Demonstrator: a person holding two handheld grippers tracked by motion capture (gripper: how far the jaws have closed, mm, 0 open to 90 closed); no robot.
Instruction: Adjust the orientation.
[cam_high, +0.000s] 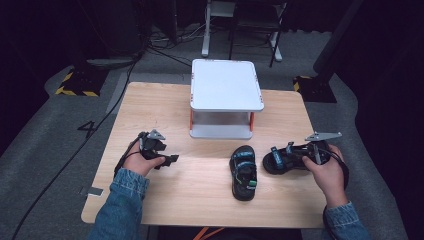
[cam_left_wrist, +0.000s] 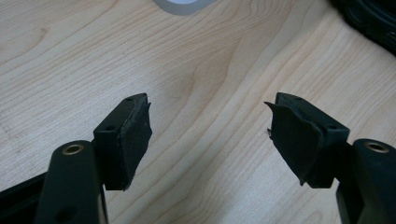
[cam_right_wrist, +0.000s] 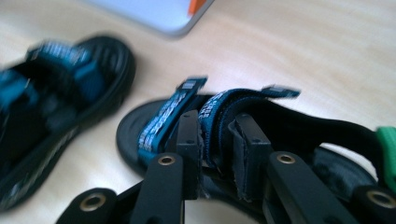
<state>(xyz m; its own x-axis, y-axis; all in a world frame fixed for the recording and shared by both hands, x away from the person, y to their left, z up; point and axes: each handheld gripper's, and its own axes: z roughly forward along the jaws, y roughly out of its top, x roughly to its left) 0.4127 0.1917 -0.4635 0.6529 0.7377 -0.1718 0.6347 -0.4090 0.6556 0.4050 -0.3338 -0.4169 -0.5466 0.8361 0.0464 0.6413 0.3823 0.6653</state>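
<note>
The wooden table (cam_high: 165, 200) carries everything, and toward its far edge, about midway along, stands a white two-tier stand (cam_high: 226, 85) with orange posts. Nearer my edge, right of the middle, a black sandal with blue straps (cam_high: 243, 172) lies flat with its toe pointing away from me. Just beside it, toward the right edge, is the second sandal (cam_high: 283, 158), lying crosswise with its toe toward the first; the two are close, and I cannot tell whether they touch. My right gripper (cam_high: 311, 153) is on that second sandal: in the right gripper view its jaws are pinched on one of the blue straps (cam_right_wrist: 215, 122) with the pads pressing it from both sides, the sole apparently resting on the wood. My left gripper (cam_high: 169, 161) sits near the left edge, well apart from both sandals, its jaws spread wide over bare wood with nothing between them, as the left gripper view shows.
</note>
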